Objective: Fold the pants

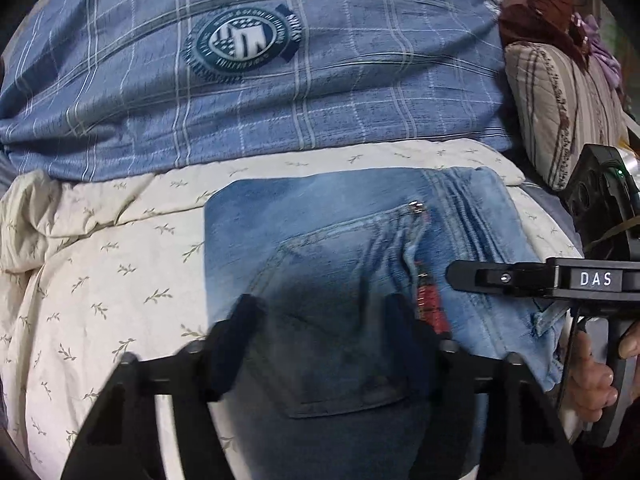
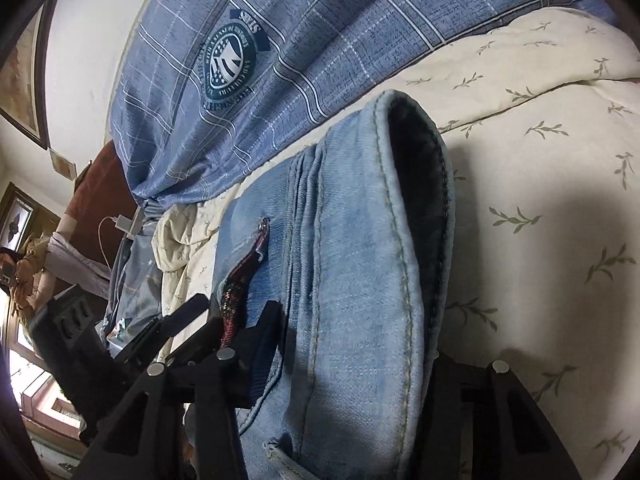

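Observation:
Folded light-blue jeans (image 1: 320, 220) lie on a cream leaf-print quilt (image 1: 120, 260), back pocket up, with red trim (image 1: 430, 304) beside it. My left gripper (image 1: 324, 320) is low over the pocket. Its blurred fingers stand apart with denim filling the gap, and I cannot tell whether the pads press. In the right wrist view the jeans' waistband fold (image 2: 352, 240) runs up between the fingers of my right gripper (image 2: 356, 332). It is shut on that thick fold, and the right finger is hidden behind the cloth. One right-gripper finger (image 1: 480, 278) reaches in over the jeans from the right.
A bulky blue plaid duvet (image 1: 320, 80) is heaped just behind the jeans. A striped pillow (image 1: 560, 108) stands at the far right. A hand (image 1: 592, 376) holds the right gripper's handle. A charger and cable (image 2: 116, 224) lie at the bed's far end, below framed pictures (image 2: 24, 80).

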A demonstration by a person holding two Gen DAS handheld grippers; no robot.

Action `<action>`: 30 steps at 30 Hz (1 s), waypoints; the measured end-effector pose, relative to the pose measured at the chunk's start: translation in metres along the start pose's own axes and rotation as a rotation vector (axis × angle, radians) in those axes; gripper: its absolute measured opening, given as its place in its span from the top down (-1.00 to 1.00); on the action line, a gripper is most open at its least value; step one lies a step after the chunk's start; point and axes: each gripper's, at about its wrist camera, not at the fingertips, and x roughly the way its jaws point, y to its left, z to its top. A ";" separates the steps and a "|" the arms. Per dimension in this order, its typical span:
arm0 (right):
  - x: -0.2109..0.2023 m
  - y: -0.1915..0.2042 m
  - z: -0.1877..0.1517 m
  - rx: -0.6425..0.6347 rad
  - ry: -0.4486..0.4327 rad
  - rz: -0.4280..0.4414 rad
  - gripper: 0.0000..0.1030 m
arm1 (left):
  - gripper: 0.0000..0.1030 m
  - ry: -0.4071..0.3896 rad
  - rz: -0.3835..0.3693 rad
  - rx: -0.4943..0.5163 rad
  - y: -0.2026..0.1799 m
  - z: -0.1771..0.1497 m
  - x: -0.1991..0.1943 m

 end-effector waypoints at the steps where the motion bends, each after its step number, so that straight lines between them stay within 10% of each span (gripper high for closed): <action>1: -0.001 0.001 -0.001 0.000 -0.006 -0.003 0.05 | 0.00 -0.003 -0.002 0.008 -0.003 0.000 -0.001; 5: -0.003 0.001 -0.003 0.004 -0.021 -0.010 0.06 | 0.06 -0.005 0.018 0.044 -0.010 0.000 -0.004; 12: -0.003 -0.006 0.000 0.007 0.003 0.015 0.06 | -0.85 -0.041 -0.098 -0.167 0.079 0.011 -0.045; 18: 0.000 -0.007 0.002 0.005 0.024 0.027 0.06 | -0.86 0.139 -0.280 -0.452 0.142 -0.002 -0.011; 22: 0.000 -0.008 0.002 0.006 0.028 0.032 0.06 | -0.86 0.258 -0.343 -0.449 0.123 -0.005 0.019; 30: 0.001 -0.012 0.004 0.014 0.037 0.050 0.06 | -0.98 0.218 -0.469 -0.448 0.095 0.003 0.032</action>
